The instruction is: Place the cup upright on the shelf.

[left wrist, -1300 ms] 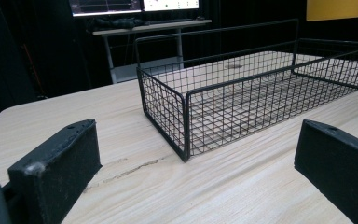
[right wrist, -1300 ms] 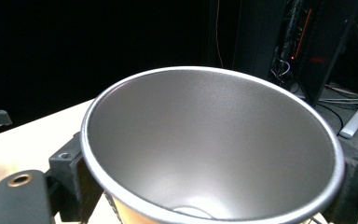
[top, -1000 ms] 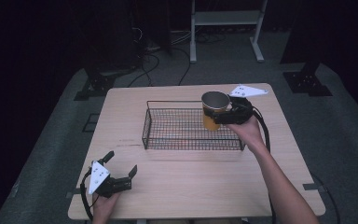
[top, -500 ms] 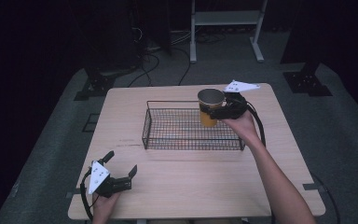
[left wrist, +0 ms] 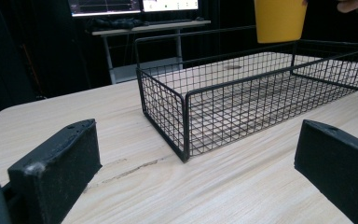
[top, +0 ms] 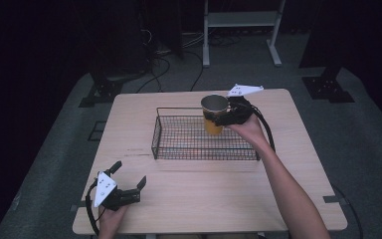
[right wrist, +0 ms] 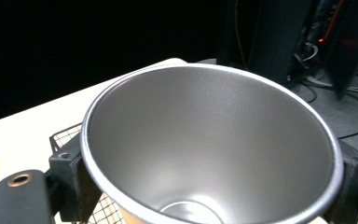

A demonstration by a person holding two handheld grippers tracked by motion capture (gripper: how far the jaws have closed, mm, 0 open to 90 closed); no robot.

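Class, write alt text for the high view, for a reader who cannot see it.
The right gripper holds an upright yellow cup with a silver metal inside above the far right part of a black wire basket on a light wooden table. The left gripper rests open near the table's front left corner.

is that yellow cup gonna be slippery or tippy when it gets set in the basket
Probably stiff: the cup looks like metal inside, and the right gripper holds it clamped without denting. Its smooth wall may slide in the pads. It narrows toward the base, so on the wire basket mesh it could tip.
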